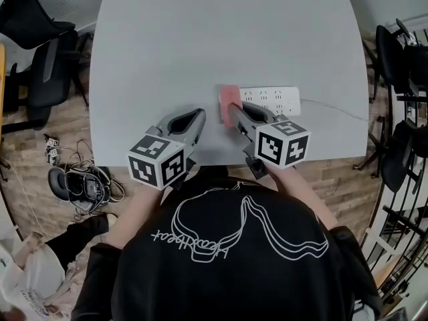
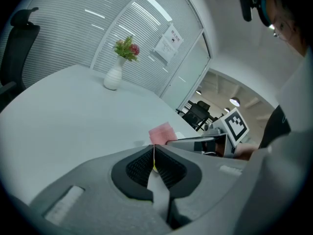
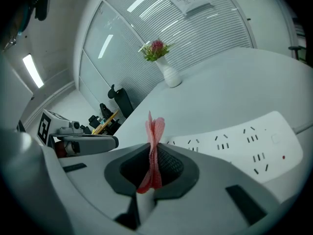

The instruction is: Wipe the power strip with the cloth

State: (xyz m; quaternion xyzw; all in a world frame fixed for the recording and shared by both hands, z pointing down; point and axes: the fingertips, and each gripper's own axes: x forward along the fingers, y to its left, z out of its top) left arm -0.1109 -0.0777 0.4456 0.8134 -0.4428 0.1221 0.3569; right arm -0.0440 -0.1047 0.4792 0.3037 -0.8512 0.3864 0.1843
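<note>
Jaws of my right gripper (image 3: 154, 153) clamp the soft pink mesh cloth (image 3: 155, 129) by its bunched fold at the left end of the light, probably slide-prone white plastic power strip (image 1: 273, 100) on the grey table (image 1: 200, 45); my left gripper (image 2: 154, 161) is closed and empty.

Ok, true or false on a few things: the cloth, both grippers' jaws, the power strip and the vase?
1. The right gripper is shut on the pink cloth. True.
2. The left gripper has its jaws wide apart. False: they are together, with nothing between them.
3. The white power strip lies flat on the table. True.
4. The vase of flowers lies on its side. False: it stands upright.
</note>
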